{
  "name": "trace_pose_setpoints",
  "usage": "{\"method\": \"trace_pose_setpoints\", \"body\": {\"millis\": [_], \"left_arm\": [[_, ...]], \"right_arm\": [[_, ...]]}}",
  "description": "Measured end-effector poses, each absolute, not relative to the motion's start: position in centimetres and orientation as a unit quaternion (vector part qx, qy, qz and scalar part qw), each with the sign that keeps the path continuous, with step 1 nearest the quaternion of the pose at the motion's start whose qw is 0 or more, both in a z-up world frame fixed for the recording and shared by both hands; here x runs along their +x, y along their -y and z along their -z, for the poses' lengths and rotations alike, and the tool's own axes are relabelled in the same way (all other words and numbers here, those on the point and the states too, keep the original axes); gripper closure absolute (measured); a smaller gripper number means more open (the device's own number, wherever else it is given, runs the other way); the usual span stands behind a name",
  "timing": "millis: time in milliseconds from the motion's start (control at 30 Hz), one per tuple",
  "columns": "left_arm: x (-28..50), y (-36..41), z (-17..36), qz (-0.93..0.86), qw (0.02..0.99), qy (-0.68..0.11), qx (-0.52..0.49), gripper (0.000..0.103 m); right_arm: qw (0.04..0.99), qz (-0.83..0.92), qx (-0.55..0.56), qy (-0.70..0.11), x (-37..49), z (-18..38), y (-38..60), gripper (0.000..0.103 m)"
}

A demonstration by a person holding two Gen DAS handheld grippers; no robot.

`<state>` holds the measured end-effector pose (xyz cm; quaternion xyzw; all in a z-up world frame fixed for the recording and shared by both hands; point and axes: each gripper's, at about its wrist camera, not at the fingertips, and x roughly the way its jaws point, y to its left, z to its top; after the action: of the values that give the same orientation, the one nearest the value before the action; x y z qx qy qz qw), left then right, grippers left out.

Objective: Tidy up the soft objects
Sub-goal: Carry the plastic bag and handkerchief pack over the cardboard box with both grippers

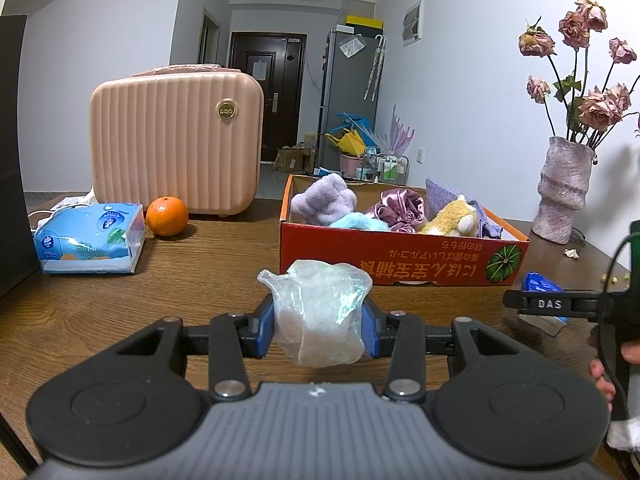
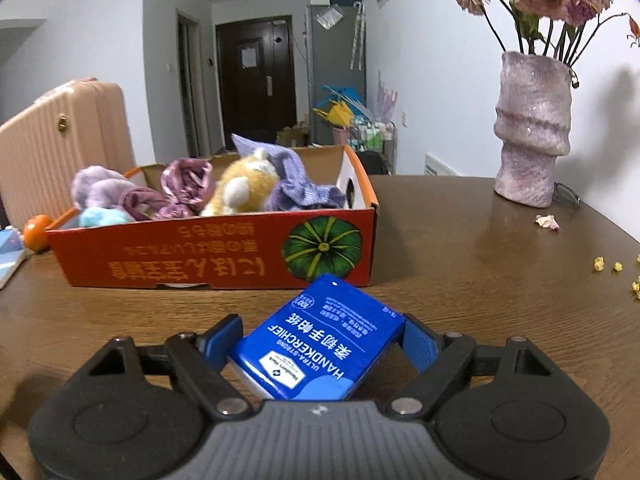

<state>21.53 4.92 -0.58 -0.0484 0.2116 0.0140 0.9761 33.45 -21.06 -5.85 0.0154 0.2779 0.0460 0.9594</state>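
My left gripper (image 1: pixel 318 311) is shut on a crumpled clear plastic bag (image 1: pixel 316 280), held above the wooden table in front of the orange cardboard box (image 1: pixel 380 256). The box (image 2: pixel 180 256) holds a lavender fluffy piece (image 1: pixel 324 200), a purple satin piece (image 1: pixel 400 204), a yellow plush toy (image 2: pixel 240 188), a light blue fluffy piece (image 1: pixel 360 222) and a knitted lilac cloth (image 2: pixel 300 188). In the right wrist view, my right gripper (image 2: pixel 322 326) has a blue handkerchief pack (image 2: pixel 320 344) lying askew between its blue pads, which press on both its sides, close to the box's front right corner.
A pink ribbed case (image 1: pixel 176 144), an orange (image 1: pixel 167 216) and a blue tissue pack (image 1: pixel 90 238) stand at the left. A vase of dried roses (image 2: pixel 532 128) stands at the right, with fallen petals (image 2: pixel 548 222) near it. A person's fingers (image 1: pixel 600 376) show at the right edge.
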Motion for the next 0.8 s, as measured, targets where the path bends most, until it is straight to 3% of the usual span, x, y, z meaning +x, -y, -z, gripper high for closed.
{"method": "trace_pose_setpoints", "body": {"millis": [800], "left_arm": [[21.4, -4.7, 0.2, -0.014, 0.978, -0.205, -0.043, 0.06]], "right_arm": [[0.973, -0.112, 0.018, -0.2, 26.1, 2.9, 20.0, 0.019]]}}
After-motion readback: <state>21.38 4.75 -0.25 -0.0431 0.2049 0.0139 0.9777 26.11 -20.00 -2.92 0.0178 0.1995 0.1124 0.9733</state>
